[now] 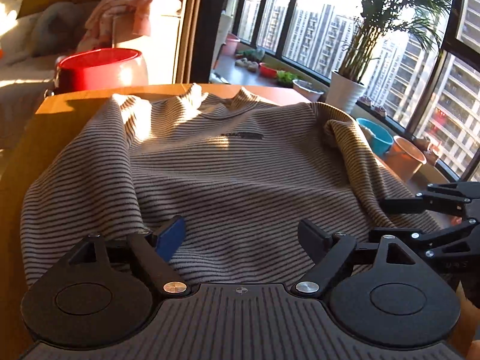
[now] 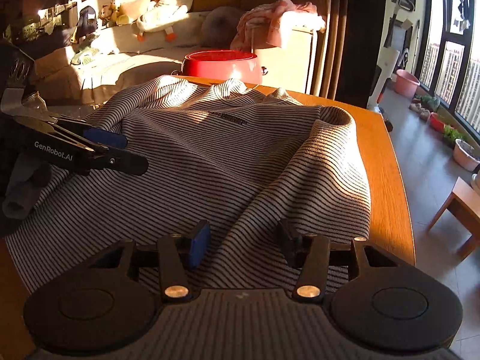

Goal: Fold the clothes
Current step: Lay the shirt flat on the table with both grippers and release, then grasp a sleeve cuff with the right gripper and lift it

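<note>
One striped top (image 1: pixel 234 162) lies spread on the wooden table (image 1: pixel 69 111), front up with its small chest label showing, collar at 12 o'clock and hem at 6 o'clock under both tools. Its right sleeve (image 1: pixel 345 138) is turned in over the body at about 2 o'clock; the left side is bunched in a ridge near 10 o'clock. Such a lie would suit a top laid out for folding or one with a side fold already made, and the pictures do not settle which.

The left gripper (image 1: pixel 240 235) hovers over the hem with its jaws spread wide, holding nothing. The right gripper (image 2: pixel 244 238) is likewise spread over the hem near the table's right edge, with no cloth between its jaws.

Risks, as a judgement: the cloth is thick and rumpled, so a pinch at the hem could catch only the top layer and drag the fold crooked. The ridges could get locked into a fold if not flattened. The top's right side sits close to the table edge, so a pull toward 3 o'clock could slide it off.

Count: one top, one table, two grippers, one red basin (image 1: pixel 99 69) behind the table at 11 o'clock.
</note>
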Motion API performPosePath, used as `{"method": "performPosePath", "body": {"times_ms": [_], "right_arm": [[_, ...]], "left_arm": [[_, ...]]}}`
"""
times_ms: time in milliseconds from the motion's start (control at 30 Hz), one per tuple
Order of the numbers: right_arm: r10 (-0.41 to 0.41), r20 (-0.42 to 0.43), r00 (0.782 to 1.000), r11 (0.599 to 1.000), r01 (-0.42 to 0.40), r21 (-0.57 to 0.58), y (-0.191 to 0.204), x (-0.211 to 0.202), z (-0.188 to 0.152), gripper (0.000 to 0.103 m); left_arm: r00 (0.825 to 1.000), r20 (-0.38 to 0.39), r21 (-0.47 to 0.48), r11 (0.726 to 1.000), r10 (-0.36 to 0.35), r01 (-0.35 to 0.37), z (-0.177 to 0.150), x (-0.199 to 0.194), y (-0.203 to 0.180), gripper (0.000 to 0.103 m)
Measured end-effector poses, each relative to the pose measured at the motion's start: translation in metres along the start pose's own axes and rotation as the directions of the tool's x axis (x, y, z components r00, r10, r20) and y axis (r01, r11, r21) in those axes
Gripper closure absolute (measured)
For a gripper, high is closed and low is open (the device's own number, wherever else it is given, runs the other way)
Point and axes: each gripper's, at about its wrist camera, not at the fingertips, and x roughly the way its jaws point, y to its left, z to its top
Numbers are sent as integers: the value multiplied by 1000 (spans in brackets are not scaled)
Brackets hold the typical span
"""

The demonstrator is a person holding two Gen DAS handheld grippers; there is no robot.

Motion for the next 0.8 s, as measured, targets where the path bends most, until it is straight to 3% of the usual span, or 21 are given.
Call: {"method": "performPosePath", "body": {"times_ms": [133, 233, 433, 567, 700, 800], "right_arm": [[15, -35, 999, 1000, -15, 6, 1, -29, -20, 53], [7, -46, 999, 1000, -6, 21, 3, -45, -31, 53], [-12, -48, 999, 985, 20, 172, -7, -82, -36, 54], [-42, -20, 999, 938, 46, 345, -37, -121, -36, 54], [-38, -81, 996, 876, 72, 476, -60, -145, -58, 55], [39, -108, 993, 813, 31, 582, -62, -146, -83, 54]], "left_arm": [[999, -35, -19, 1000, -19, 18, -16, -18, -16, 15], [997, -68, -26, 999, -40, 39, -27, -30, -28, 8], [993, -98, -36, 998, -63, 59, -36, -41, -38, 5], [991, -102, -93, 992, -91, 81, -29, -40, -36, 4], [988, -101, -117, 987, -119, 107, -25, -39, -40, 3], [985, -99, -135, 983, -139, 125, -22, -39, -44, 2]]}}
